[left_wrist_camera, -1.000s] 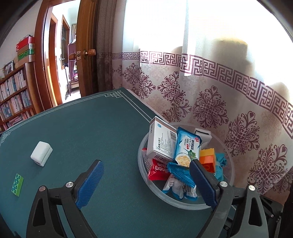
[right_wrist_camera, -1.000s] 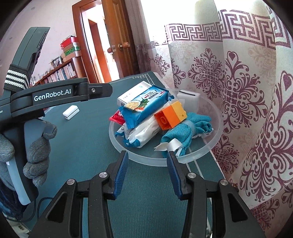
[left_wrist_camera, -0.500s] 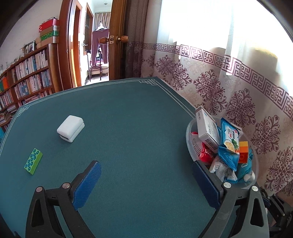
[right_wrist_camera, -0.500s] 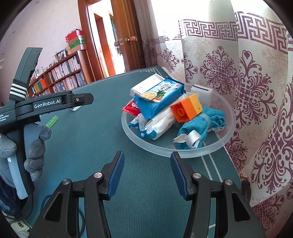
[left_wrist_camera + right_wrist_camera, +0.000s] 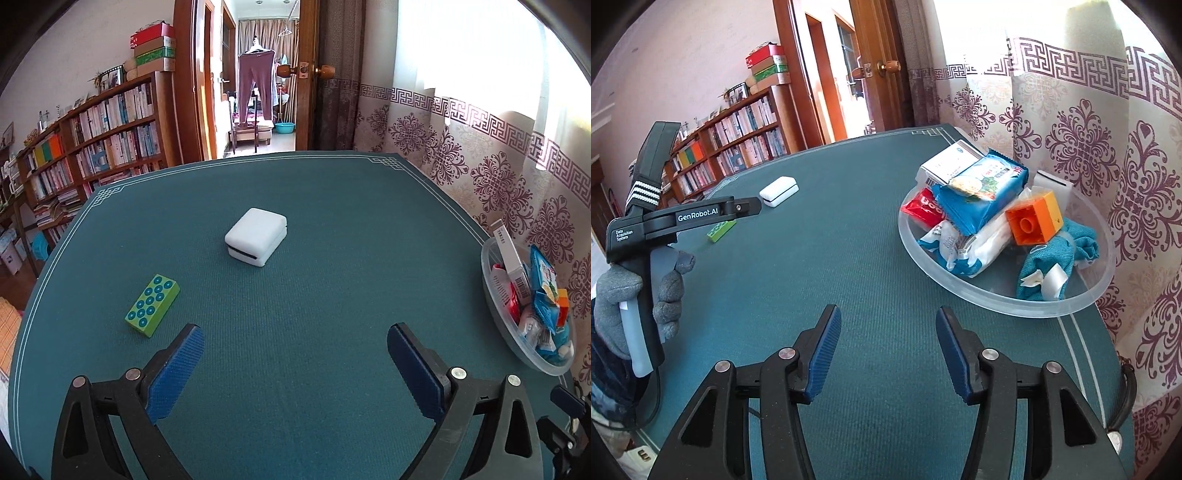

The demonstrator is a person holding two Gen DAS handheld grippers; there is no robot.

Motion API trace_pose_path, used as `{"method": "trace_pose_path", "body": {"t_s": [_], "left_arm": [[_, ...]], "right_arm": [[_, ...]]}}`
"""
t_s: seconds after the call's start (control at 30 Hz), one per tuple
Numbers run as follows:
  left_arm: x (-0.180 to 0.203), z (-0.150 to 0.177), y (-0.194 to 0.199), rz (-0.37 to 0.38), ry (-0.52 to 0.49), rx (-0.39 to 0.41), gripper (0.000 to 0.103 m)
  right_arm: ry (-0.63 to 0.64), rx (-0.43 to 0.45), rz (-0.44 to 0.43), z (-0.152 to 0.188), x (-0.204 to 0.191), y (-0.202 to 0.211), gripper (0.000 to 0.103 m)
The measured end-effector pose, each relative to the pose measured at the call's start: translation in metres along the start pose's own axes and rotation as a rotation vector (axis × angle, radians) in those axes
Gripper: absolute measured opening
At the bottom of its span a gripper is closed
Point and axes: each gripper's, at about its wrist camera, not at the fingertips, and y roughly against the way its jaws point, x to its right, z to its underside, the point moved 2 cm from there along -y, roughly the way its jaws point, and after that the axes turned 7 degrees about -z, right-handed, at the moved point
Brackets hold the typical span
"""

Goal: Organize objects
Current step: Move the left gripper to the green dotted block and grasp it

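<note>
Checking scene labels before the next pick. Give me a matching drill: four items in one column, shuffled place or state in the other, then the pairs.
Items
1. white case
2. green brick
3. orange brick
4. left gripper

Places or states
A. in the clear bowl, on the pile
B. open, nothing between the fingers
C. flat on the green mat, studs up, by the left finger
D. on the mat, mid-table, farther than the green brick

Pairs: 1-D, 2-C, 3-A, 4-B
</note>
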Motion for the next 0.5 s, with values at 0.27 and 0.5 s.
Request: {"method": "trace_pose_path", "body": {"t_s": [0.27, 0.5], "left_arm": [[-0.039, 0.004, -0.011, -0.079, 0.011, 0.008, 0.101], [-0.079, 0.000, -0.028, -0.123, 0.084, -0.017, 0.101]], "right_arm": [[-0.012, -0.028, -0.038, -0.004, -0.013, -0.014, 0.055], [0.007, -0.046, -0.065, -0.008, -0.026, -0.028, 0.055]]}}
